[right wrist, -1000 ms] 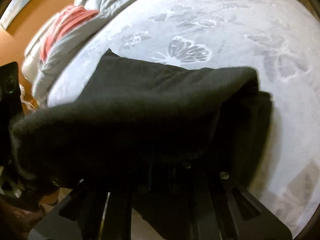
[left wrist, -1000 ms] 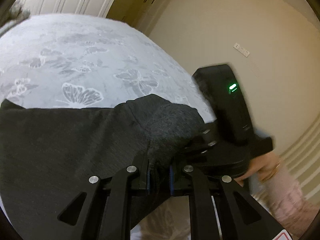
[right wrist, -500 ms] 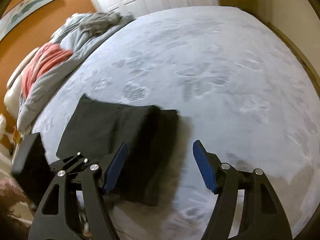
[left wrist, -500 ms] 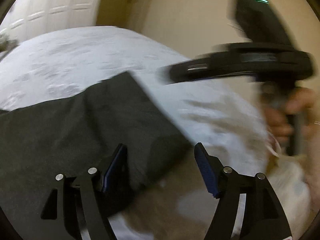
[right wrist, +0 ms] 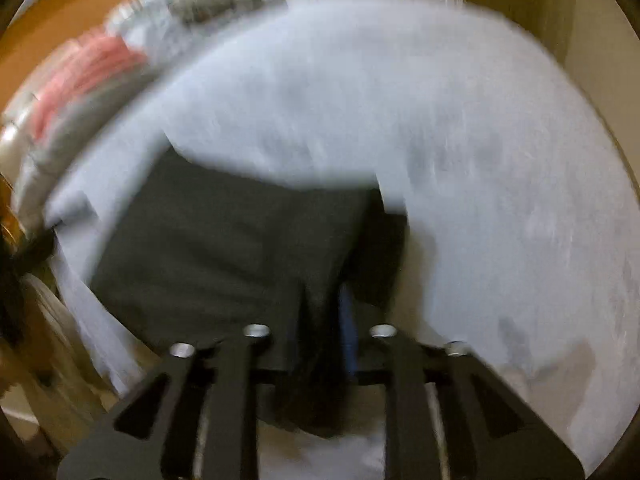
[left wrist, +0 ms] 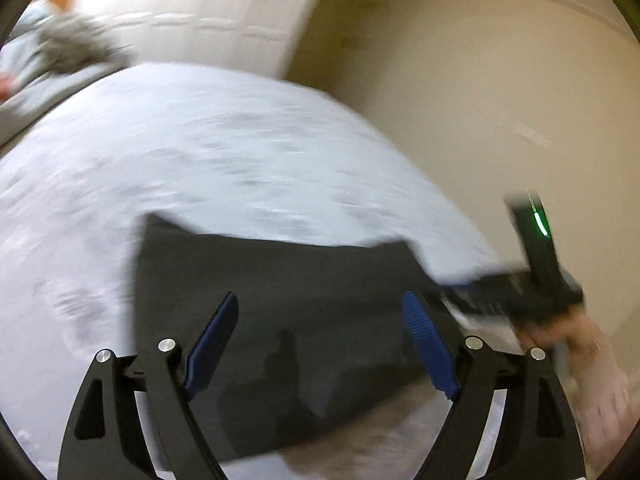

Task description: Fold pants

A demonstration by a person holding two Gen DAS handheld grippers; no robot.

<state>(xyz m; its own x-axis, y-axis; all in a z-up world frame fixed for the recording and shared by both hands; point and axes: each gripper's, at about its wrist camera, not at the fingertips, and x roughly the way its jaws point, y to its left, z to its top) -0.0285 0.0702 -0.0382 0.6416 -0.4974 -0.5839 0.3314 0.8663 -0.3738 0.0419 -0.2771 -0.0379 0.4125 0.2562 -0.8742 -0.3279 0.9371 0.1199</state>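
Note:
The dark grey pants lie folded into a flat rectangle on the pale bed cover. My left gripper is open and empty, hovering over the near edge of the pants. In the right wrist view my right gripper has its jaws close together on the near right edge of the pants. The right gripper also shows in the left wrist view, at the right corner of the pants. Both views are blurred by motion.
Bedding in red and grey is piled at the far left of the bed. White closet doors and a beige wall stand beyond the bed. A person's hand holds the right gripper.
Both grippers let go of the pants after laying the fold down. Since then the right gripper has closed on the pants' near right edge. The left stays open and has drawn back.

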